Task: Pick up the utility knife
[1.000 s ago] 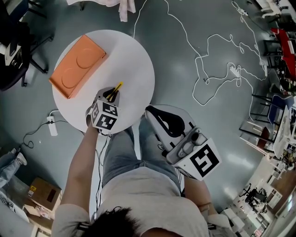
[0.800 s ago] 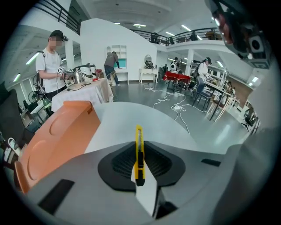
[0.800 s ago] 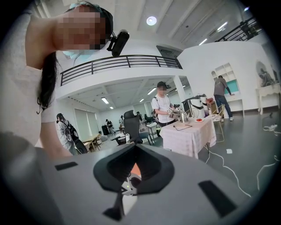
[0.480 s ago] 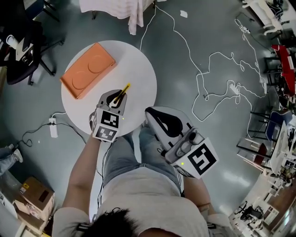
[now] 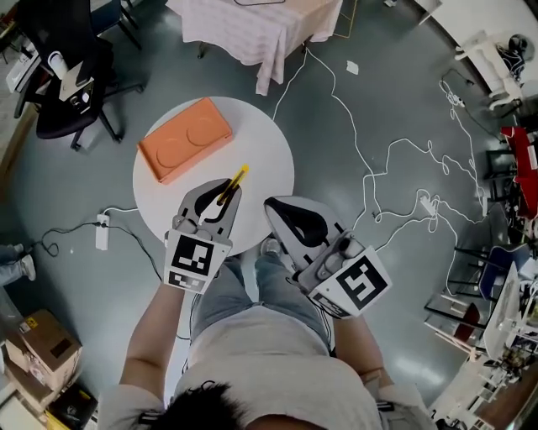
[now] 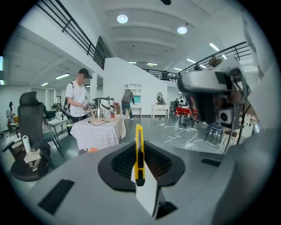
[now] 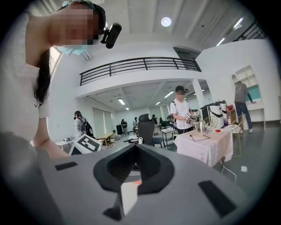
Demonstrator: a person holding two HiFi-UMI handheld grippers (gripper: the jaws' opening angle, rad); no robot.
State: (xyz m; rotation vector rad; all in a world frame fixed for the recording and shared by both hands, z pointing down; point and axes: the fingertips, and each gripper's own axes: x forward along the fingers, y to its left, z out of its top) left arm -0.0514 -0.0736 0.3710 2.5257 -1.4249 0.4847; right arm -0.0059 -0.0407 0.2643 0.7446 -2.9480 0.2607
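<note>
The utility knife [image 5: 236, 179] is yellow and black, and my left gripper [image 5: 220, 193] is shut on it. It juts forward from the jaws over the near part of the round white table [image 5: 267, 159]. In the left gripper view the utility knife [image 6: 139, 151] stands upright between the closed fingers, held off the table. My right gripper [image 5: 275, 207] hovers beside the table's near edge, above the person's lap. Its jaws are together with nothing between them, and the right gripper view shows only its own dark jaws [image 7: 131, 184] against the room.
An orange box [image 5: 185, 138] lies on the far left of the table. White cables [image 5: 382, 168] trail across the floor at right. A power strip [image 5: 103, 231] lies on the floor at left. Farther off stand an office chair [image 5: 71, 92] and a cloth-covered table [image 5: 261, 25].
My left gripper has drawn back toward the person with the knife in it and sits higher above the table. The right gripper has hardly moved.
</note>
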